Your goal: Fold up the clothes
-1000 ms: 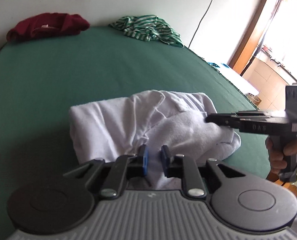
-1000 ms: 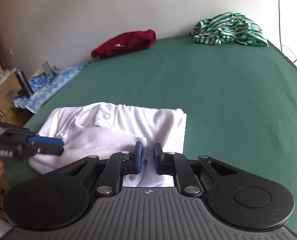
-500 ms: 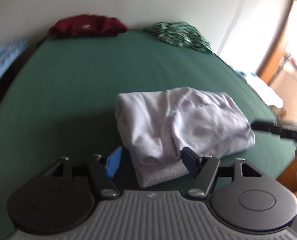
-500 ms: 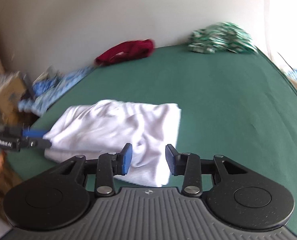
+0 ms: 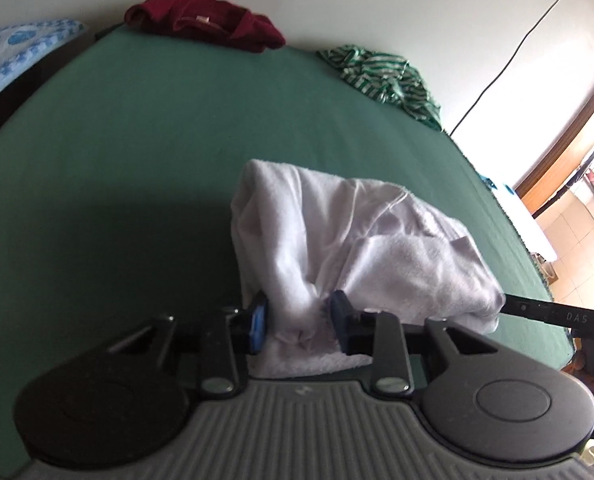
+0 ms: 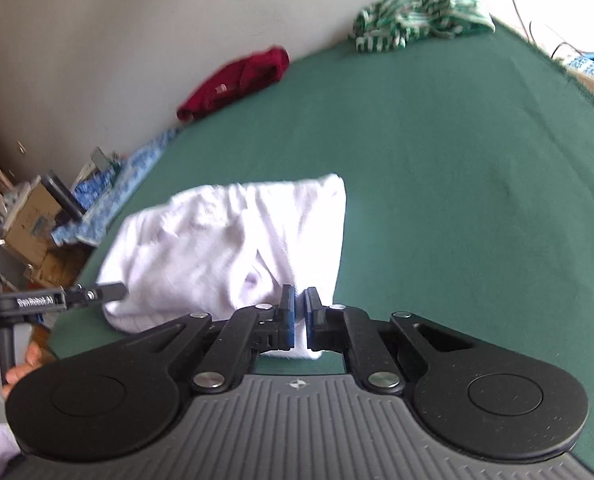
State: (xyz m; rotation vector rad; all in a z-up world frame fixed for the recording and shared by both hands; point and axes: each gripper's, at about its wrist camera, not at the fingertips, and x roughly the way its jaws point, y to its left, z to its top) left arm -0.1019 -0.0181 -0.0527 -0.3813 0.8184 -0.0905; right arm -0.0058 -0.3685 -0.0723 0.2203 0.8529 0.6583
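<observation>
Shirt [image 5: 349, 248] on table [image 5: 137, 152], foreground

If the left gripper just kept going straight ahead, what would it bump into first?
The folded white garment. A bunch of it already sits between the left gripper's closing jaws, so it would push straight into that bundle. The red garment by the wall lies far beyond, across the green table.

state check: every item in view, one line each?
white garment: folded into a bundle, lying on the green surface.
left gripper: jaws closing, a bunch of white cloth between them.
right gripper: shut at the bundle's near edge; a pinch of fabric can't be made out.
red garment: crumpled, unfolded, at the far edge.
green striped garment: crumpled, unfolded, far corner.
</observation>
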